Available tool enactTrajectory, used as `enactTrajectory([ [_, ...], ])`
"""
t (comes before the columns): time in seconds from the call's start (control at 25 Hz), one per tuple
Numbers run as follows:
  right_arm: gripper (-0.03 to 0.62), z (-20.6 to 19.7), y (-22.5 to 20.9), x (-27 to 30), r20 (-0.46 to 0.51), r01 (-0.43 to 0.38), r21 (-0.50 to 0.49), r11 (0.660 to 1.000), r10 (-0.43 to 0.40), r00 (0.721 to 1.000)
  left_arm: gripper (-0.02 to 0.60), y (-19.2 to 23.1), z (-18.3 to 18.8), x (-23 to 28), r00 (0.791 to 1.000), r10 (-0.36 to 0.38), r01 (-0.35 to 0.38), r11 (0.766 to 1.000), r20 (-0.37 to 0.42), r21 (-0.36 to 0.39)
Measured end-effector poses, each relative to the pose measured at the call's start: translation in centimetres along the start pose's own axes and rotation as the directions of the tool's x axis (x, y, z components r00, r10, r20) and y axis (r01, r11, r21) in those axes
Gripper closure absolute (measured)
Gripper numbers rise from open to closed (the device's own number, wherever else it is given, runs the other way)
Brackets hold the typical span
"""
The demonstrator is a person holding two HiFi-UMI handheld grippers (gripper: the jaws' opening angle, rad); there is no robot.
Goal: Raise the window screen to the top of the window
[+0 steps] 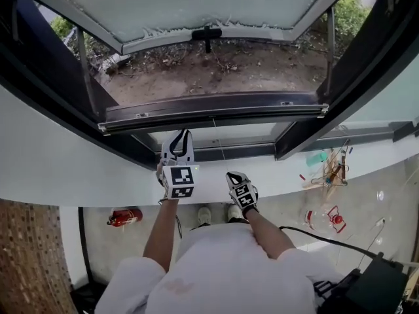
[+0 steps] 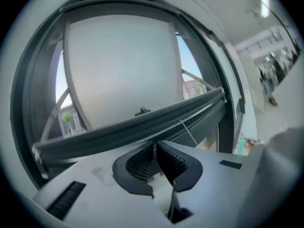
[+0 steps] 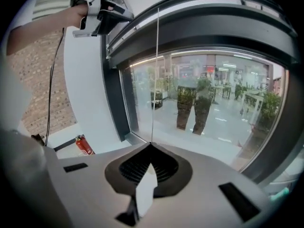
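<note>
The window screen's dark bottom rail (image 1: pixel 209 113) lies across the window opening, and a thin pull cord (image 1: pixel 219 146) hangs down from it. My right gripper (image 1: pixel 233 174) is below the rail, over the white sill. In the right gripper view this gripper (image 3: pixel 151 145) is shut on the cord (image 3: pixel 155 80), which runs taut up to the rail (image 3: pixel 199 27). My left gripper (image 1: pixel 179 135) points up at the rail from just under it. Its jaws (image 2: pixel 156 148) stand almost together, with a narrow gap and nothing between them. The rail (image 2: pixel 133 127) is close ahead, with the cord (image 2: pixel 187 132) off to its right.
The glass sash (image 1: pixel 196 5) is swung outward above bare ground. The white curved sill (image 1: pixel 65 169) runs under the frame and has small coloured clutter (image 1: pixel 327 169) at its right. A red fire extinguisher (image 1: pixel 124 216) lies on the floor at lower left.
</note>
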State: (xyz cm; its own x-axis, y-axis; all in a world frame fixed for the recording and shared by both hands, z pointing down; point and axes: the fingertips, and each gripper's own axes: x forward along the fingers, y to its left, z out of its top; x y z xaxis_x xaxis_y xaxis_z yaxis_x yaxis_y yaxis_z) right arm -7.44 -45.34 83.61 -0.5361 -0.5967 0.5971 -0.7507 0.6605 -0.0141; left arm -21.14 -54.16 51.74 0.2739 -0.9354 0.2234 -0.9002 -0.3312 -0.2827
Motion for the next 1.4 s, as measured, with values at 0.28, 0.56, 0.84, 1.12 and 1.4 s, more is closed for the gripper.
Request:
enactTrajectory([
  [0.28,0.592,3.5,0.9,0.0,0.101,0.0,-0.063,0.998,0.007,0.995,0.58,-0.1,-3.3,-1.3,0.999,-0.008,-0.003,0.974,-0.05,-0.228],
  [0.56,0.592,5.3,0.4,-0.2,0.176,-0.016,0.034,0.999,0.01,0.984,0.58,-3.4,-5.5,-2.1,0.991,-0.105,0.081,0.962,-0.078,-0.262],
  [0.84,0.592,12.9,-0.6,-1.6,0.34,0.001,0.029,1.0,-0.011,0.94,0.58,-6.6,-7.4,-2.5,0.973,-0.202,0.163,0.944,-0.113,-0.286],
  [1.12,0.592,16.7,0.2,-3.0,0.435,-0.005,-0.008,1.0,0.008,0.901,0.58,-5.9,-7.1,-2.2,0.978,-0.185,0.152,0.949,-0.099,-0.277],
  [1.4,0.592,17.2,-0.7,-4.2,0.488,0.019,0.049,0.999,-0.041,0.872,0.58,-6.7,-7.9,-2.2,0.97,-0.213,0.175,0.946,-0.117,-0.271],
])
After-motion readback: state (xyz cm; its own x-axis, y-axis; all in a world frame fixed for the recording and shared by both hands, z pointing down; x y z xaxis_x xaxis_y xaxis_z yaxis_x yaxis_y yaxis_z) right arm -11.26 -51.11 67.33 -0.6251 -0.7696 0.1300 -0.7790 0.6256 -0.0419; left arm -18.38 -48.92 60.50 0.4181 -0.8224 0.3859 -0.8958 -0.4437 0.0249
